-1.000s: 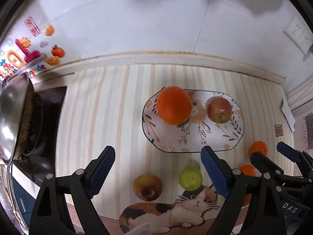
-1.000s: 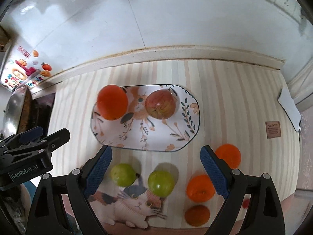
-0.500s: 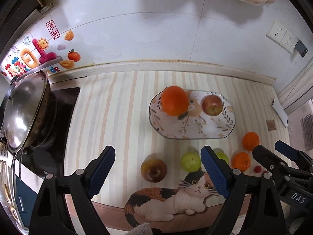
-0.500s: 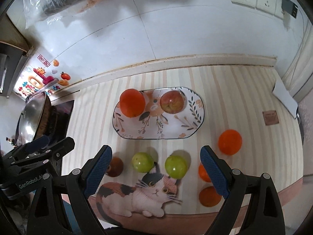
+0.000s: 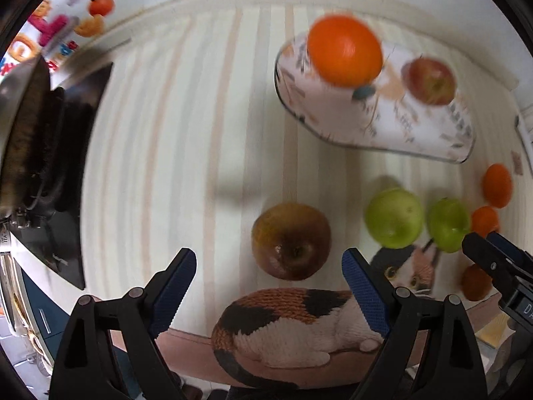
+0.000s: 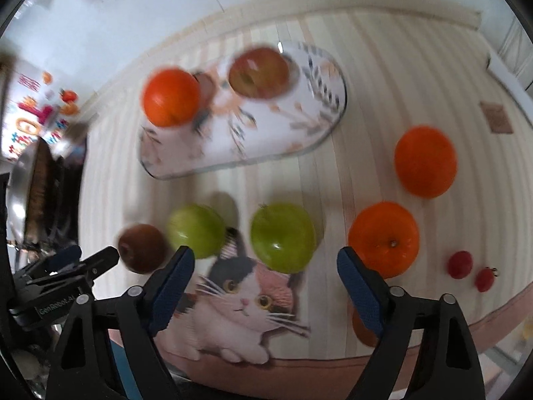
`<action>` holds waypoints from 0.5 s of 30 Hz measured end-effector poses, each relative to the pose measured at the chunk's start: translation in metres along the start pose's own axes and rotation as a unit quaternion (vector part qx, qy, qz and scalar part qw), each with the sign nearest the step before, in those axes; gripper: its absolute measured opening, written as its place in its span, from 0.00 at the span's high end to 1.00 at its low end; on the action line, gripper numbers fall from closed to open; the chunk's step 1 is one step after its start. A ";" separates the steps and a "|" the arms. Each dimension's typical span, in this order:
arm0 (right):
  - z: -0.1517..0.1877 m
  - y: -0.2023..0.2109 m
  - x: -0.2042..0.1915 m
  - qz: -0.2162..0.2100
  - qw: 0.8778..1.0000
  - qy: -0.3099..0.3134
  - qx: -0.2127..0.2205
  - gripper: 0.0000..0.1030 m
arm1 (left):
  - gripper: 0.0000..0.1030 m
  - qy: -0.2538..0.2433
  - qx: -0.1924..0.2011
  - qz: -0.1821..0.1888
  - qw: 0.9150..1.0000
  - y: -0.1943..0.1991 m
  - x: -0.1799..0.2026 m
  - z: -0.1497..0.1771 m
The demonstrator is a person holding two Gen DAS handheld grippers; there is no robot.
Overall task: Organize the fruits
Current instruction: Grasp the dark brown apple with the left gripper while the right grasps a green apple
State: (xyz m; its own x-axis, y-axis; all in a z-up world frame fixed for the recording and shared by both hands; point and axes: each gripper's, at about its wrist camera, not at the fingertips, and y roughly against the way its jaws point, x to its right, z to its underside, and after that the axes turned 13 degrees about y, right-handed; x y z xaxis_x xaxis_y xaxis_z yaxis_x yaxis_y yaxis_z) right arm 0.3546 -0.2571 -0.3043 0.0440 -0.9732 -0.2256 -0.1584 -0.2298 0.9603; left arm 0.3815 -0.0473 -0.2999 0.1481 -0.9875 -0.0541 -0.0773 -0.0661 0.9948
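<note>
Left hand-held gripper: jaws wide apart, empty, low over the counter. Brown apple directly ahead between the fingertips, untouched, beside the cat print. Right hand-held gripper: jaws wide apart, empty. Green apple just ahead between its fingertips; second green apple to the left; mandarin near the right fingertip. Farther back: orange on the counter. Farthest: plate holding an orange fruit and a red apple, apart. Views blurred.
</note>
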 end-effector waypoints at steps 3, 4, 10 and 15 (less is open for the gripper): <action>0.000 -0.020 0.002 0.009 1.000 0.008 -0.021 0.17 | 0.13 -0.009 -0.021 -0.006 1.000 -0.021 0.006 -0.002; 0.000 -0.025 0.003 0.010 1.000 0.009 -0.025 0.19 | 0.13 -0.012 -0.028 -0.009 0.999 -0.028 0.009 -0.004; -0.007 -0.043 -0.001 0.021 0.999 0.032 -0.030 0.28 | 0.28 -0.033 -0.040 -0.014 0.999 -0.055 0.025 -0.008; -0.011 -0.061 -0.003 0.026 0.997 0.042 -0.052 0.43 | 0.38 -0.035 -0.033 -0.019 0.999 -0.061 0.030 -0.006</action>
State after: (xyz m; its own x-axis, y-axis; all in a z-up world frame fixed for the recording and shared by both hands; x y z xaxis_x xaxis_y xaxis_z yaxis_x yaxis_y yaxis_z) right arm 0.3745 -0.2406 -0.3600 0.1222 -0.9787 -0.1648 -0.0588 -0.1729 0.9832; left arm 0.3970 -0.0718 -0.3615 0.0805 -0.9921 -0.0961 -0.0081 -0.0970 0.9953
